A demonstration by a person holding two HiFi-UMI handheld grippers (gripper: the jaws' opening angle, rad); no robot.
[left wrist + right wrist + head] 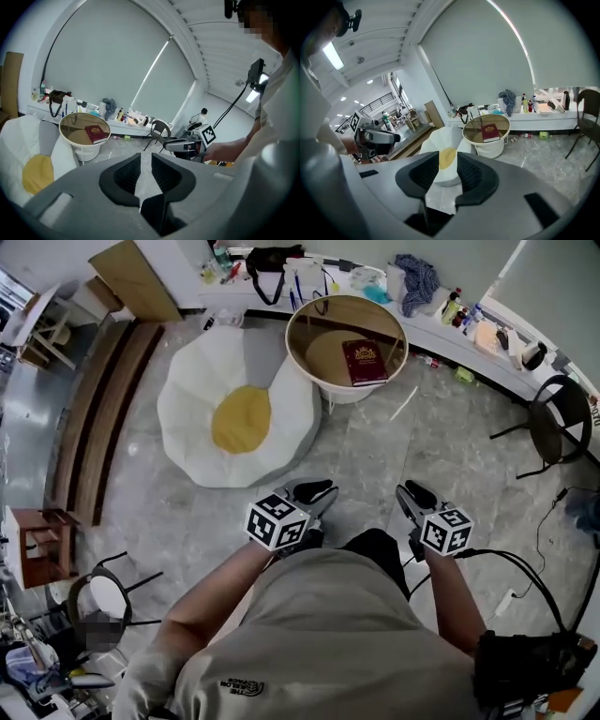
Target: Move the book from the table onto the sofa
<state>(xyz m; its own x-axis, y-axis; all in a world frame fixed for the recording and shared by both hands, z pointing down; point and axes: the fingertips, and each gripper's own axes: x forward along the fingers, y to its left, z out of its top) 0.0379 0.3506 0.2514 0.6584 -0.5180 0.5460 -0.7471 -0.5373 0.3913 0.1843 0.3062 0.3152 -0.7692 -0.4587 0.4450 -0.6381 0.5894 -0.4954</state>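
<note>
Head view puts the book (365,362) at about 12 o'clock from you. It lies closed and flat on the round table (323,357), toward the 3 o'clock side of the tabletop. Its cover is dark red with gold print too small to read. The sofa (234,418), a white floor cushion shaped like a fried egg with a yellow centre, sits at roughly 11 o'clock. Its edge lies just beside the table's white base on the table's 8 o'clock side.

You hold both tongs close in front of your body, pointed toward 12 o'clock and well apart from the book. Your left gripper (314,491) is released: in the left gripper view its jaws stand a narrow slit apart, with only the floor showing through the gap. Your right gripper (412,493) is released too: in the right gripper view its jaws stand wider apart and hold nothing, and the sofa's yellow centre shows far off between them.

A long white counter (441,329) cluttered with bottles curves behind the table from 12 to 2 o'clock. A black chair (558,423) stands at 2 o'clock, and a wooden bench (103,399) runs along at 10 o'clock.
</note>
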